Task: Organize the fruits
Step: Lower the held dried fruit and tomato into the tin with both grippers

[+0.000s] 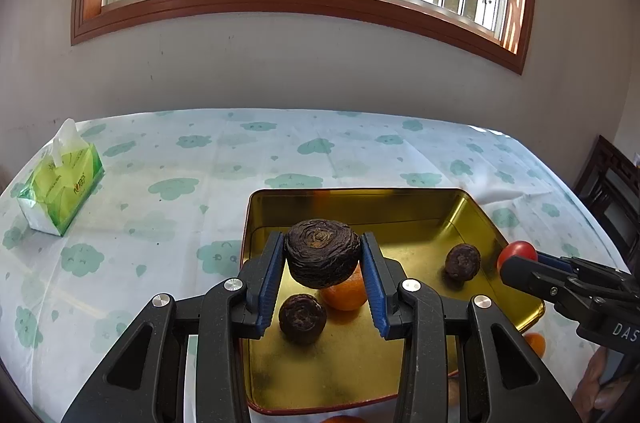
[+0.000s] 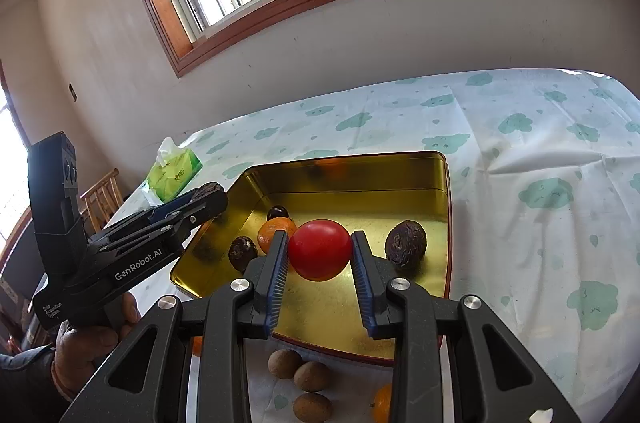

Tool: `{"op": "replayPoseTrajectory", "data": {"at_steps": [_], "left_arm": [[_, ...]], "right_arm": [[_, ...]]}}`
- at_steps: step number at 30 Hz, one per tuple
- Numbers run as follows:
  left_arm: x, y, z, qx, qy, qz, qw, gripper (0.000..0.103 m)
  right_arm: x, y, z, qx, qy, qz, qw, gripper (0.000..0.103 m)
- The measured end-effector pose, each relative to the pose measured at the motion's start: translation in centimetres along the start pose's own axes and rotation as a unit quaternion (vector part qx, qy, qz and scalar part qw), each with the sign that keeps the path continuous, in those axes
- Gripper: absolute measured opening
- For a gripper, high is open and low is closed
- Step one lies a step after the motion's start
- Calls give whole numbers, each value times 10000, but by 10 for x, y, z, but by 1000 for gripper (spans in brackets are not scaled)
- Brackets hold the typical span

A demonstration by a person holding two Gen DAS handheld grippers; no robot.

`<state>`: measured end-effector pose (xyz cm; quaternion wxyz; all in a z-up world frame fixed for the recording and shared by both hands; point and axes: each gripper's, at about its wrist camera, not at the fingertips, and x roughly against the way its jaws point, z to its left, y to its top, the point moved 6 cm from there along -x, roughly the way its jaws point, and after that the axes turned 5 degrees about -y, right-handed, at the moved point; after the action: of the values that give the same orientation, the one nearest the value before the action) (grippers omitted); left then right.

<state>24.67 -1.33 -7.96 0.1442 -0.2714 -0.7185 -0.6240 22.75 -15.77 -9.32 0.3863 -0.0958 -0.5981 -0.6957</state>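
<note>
Fruits are being gathered into a gold-lined tin tray (image 1: 476, 219) on a table covered with a cloud-printed cloth (image 1: 160, 183). Two are in the air above it: the left gripper (image 1: 322, 255) is clamped on a dark wrinkled fruit (image 1: 322, 251), and the right gripper (image 2: 320, 255) is clamped on a smooth red tomato (image 2: 319, 249). The step in hand looks like the carry-and-place. What it calls for next is probably lowering each piece to a bare patch of the tray floor and letting go without knocking the fruit already lying there.

Already in the tray are an orange (image 2: 276, 233), partly hidden behind the right gripper's finger, and several more dark wrinkled fruits, one at the right side (image 2: 405, 243) and one at the left (image 2: 242, 253). The dark fruit is shrivelled, with a ridged, spiralling skin; the tomato is glossy and round, so it may roll once released. Outside the near edge, three small brown fruits (image 2: 310, 377) and another orange (image 2: 382, 403) remain on the cloth. A green tissue pack (image 1: 60, 191) stands well apart to the left.
</note>
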Motion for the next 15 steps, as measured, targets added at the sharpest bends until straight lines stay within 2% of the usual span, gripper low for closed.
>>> {"op": "replayPoseTrajectory", "data": {"at_steps": [15], "left_arm": [[-4,0,0,2,-4,12,10000,39]], "right_arm": [[-8,-1,-2,-17,9,28,10000,29]]}}
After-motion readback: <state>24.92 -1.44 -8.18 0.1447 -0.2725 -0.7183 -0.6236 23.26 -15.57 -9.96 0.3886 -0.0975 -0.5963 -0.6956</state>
